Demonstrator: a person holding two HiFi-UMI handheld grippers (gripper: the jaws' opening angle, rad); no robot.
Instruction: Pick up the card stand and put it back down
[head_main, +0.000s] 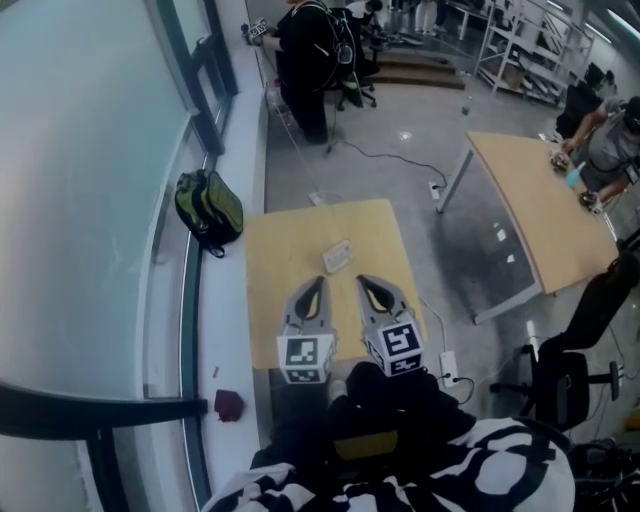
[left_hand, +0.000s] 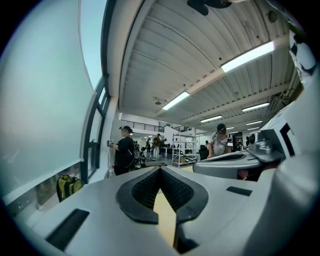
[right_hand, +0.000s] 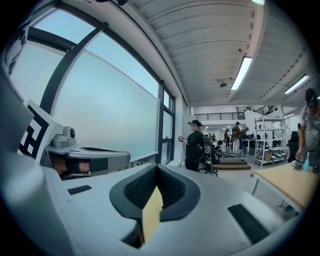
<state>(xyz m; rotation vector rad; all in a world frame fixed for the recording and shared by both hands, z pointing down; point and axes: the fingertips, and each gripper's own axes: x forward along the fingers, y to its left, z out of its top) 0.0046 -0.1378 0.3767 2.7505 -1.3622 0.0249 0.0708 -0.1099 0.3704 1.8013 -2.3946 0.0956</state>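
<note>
In the head view, you held the left hand-held gripper (head_main: 317, 287) and the right hand-held gripper (head_main: 366, 286) side by side over the counter (head_main: 285, 240). The card stand (head_main: 337, 256) lay on the counter just beyond their tips, touched by neither. In the left gripper view, your left hand-held gripper (left_hand: 160, 171) had its jaws together with nothing between them. In the right gripper view, the right hand-held gripper (right_hand: 156, 168) was likewise closed and empty.

Held the left tool (head_main: 317, 285) just beside the right tool (head_main: 364, 283), both pointing forward, away from the body; jaws of each closed together, tips touching, empty.
</note>
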